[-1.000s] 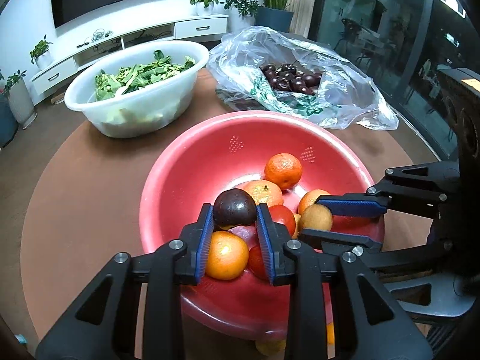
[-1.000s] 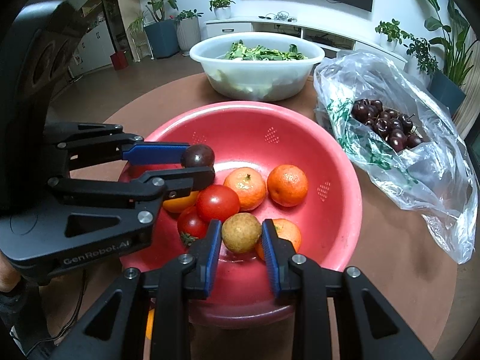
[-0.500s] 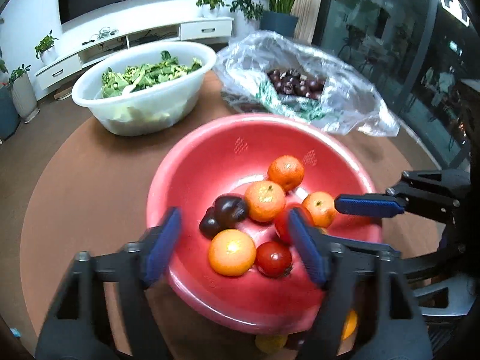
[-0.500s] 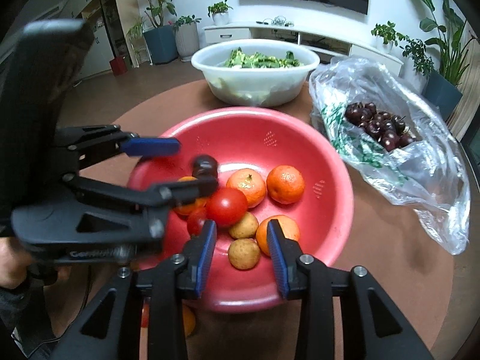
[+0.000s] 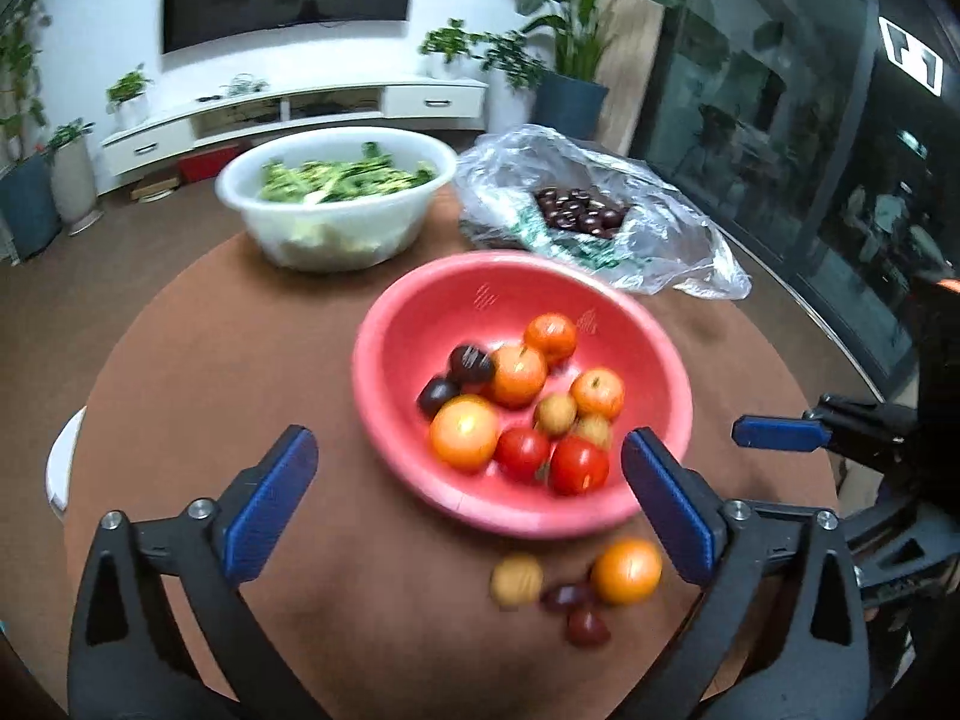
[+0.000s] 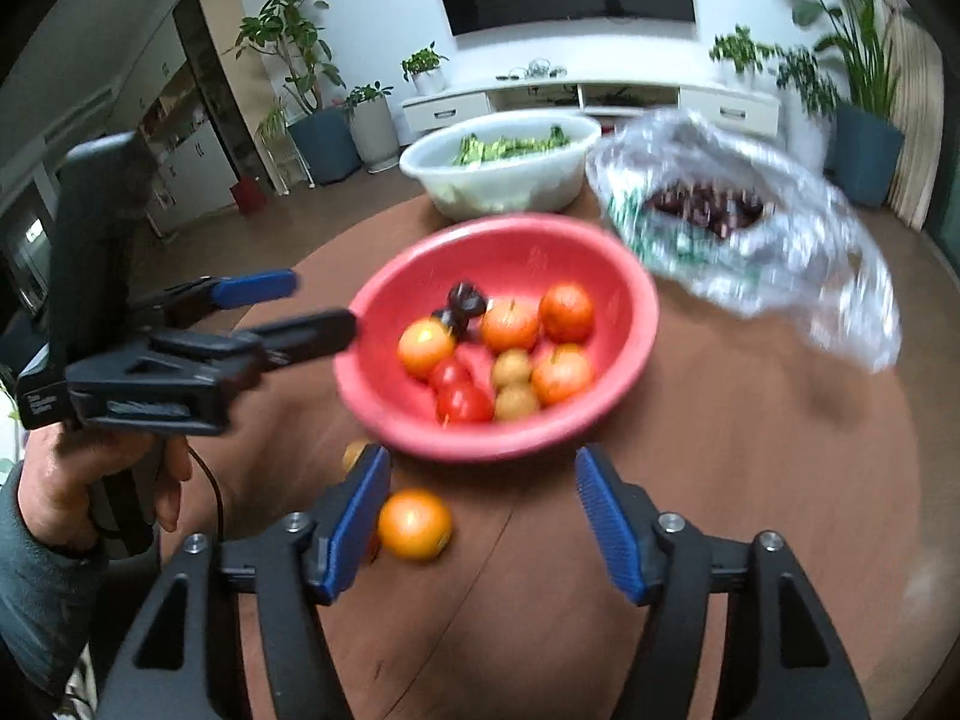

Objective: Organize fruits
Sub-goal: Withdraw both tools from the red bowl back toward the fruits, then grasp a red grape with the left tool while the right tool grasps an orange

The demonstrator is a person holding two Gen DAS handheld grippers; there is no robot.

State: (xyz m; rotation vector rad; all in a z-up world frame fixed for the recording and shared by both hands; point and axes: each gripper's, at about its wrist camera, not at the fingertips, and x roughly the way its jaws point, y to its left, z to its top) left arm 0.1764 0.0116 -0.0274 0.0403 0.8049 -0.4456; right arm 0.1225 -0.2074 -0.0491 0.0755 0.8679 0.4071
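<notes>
Left wrist view: we hold our left gripper (image 5: 468, 504) spread wide and empty above the brown round table (image 5: 228, 372). Ahead sits the red basin (image 5: 420, 324) with oranges, tomatoes, two dark plums and small tan fruits. An orange (image 5: 627, 570), a tan fruit (image 5: 517, 581) and two dark plums (image 5: 576, 609) lie on the table just before the basin.

Right wrist view: our right gripper (image 6: 483, 531) is likewise spread, holding nothing. The basin lies ahead; the loose orange (image 6: 414, 523) rests beside our left finger. A white bowl of greens (image 6: 498, 162) and a plastic bag of cherries (image 6: 738, 228) stand behind.
</notes>
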